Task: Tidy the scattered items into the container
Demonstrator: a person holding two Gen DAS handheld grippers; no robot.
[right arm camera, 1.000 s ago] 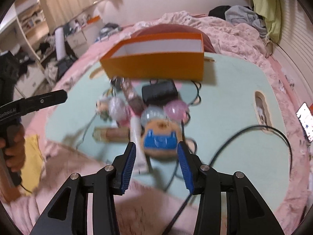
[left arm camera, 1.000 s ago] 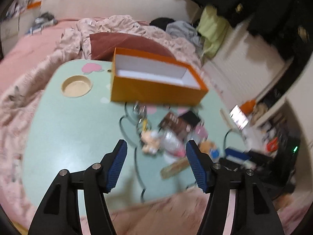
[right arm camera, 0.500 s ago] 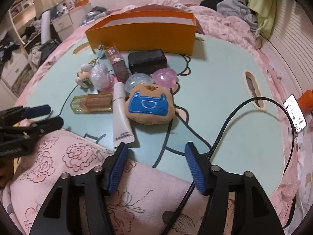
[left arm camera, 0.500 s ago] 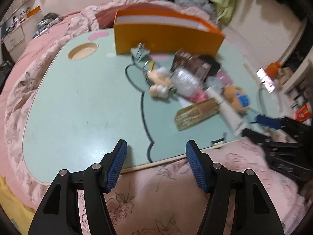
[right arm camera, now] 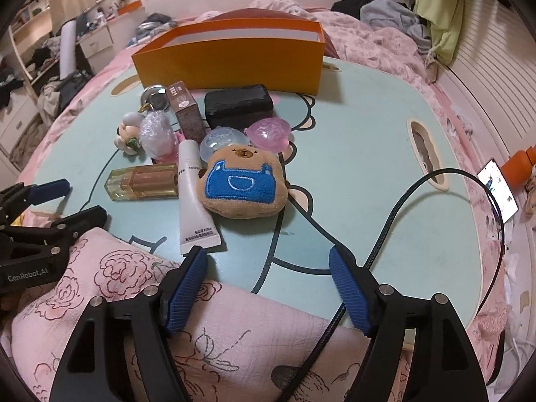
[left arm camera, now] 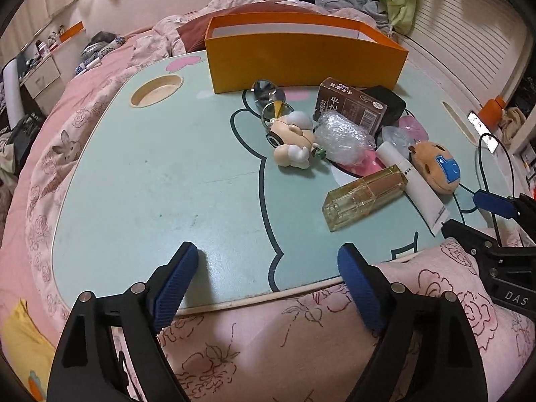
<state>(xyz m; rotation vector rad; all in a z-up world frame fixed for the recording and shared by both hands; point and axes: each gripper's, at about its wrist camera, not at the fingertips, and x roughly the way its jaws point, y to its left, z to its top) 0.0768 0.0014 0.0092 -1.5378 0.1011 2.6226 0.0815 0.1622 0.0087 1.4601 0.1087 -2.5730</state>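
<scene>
An orange box (left arm camera: 301, 57) (right arm camera: 231, 57) stands open-topped at the far side of the mint lap table (left arm camera: 150, 174) (right arm camera: 361, 154). In front of it lie scattered items: a brown carton (left arm camera: 348, 105), a black case (right arm camera: 238, 105), a small figurine (left arm camera: 293, 140), a bubble-wrapped bundle (left arm camera: 341, 137), a glass perfume bottle (left arm camera: 365, 197) (right arm camera: 142, 182), a white tube (right arm camera: 192, 197), a bear plush (right arm camera: 243, 184) and two clear capsules (right arm camera: 248, 134). My left gripper (left arm camera: 268, 261) hovers at the table's near edge, jaws opening, nothing between them. My right gripper (right arm camera: 268, 261) is likewise opening and empty, short of the tube and plush.
A black cable (right arm camera: 402, 201) loops across the table's right half toward my right gripper. The table has a round cup recess (left arm camera: 156, 89) at far left and a slot (right arm camera: 427, 154) at right. Pink floral bedding (left arm camera: 301, 335) surrounds it. A phone (right arm camera: 499, 189) lies at the right.
Both grippers have tipped downward and settled at the table's near edge, and both sets of jaws have spread wider. The scattered items have not moved.
</scene>
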